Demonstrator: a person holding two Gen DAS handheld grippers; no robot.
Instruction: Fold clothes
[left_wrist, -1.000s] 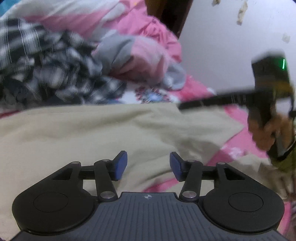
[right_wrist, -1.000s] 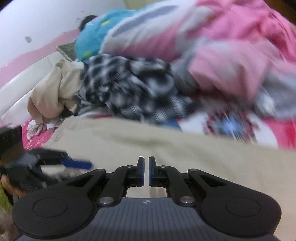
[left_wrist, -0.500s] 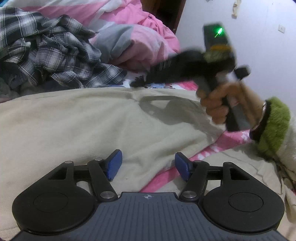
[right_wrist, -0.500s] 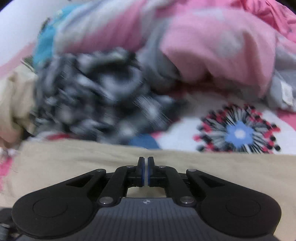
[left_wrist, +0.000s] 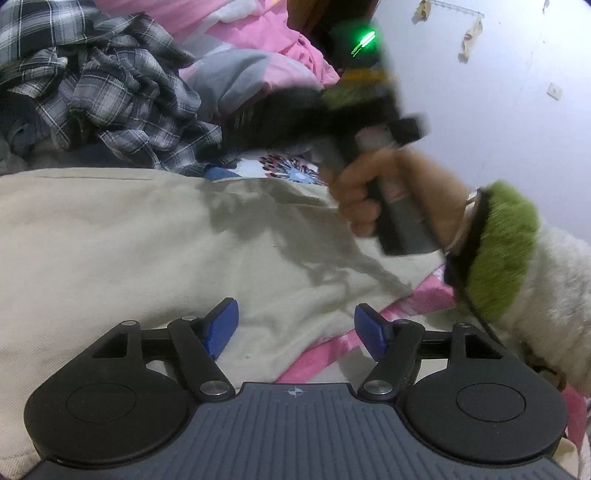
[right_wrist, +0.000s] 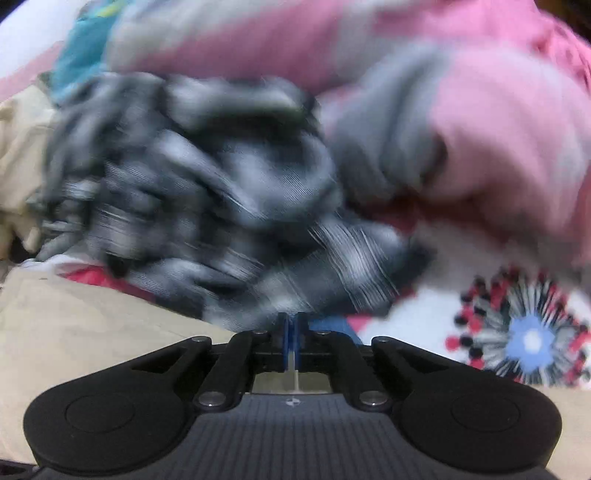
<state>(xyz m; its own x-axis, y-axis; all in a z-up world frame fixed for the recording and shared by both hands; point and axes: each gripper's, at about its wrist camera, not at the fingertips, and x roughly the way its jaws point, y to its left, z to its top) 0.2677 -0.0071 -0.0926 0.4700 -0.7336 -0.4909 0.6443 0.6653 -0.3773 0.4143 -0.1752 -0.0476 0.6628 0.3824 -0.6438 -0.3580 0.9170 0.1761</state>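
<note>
my left claw (left_wrist: 295, 328) wide open over the beige trousers (left_wrist: 129, 240), long axis running left-right across the bed, right claw (right_wrist: 291, 332) pinched shut on a sliver of their fabric, plaid shirt (left_wrist: 110, 96) heaped behind

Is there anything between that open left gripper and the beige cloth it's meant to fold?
Nothing visible. The left gripper hangs open right over the beige cloth, with only air between them. The hand holding the right gripper is off to the side, further along the cloth, not in the left gripper's path.
</note>
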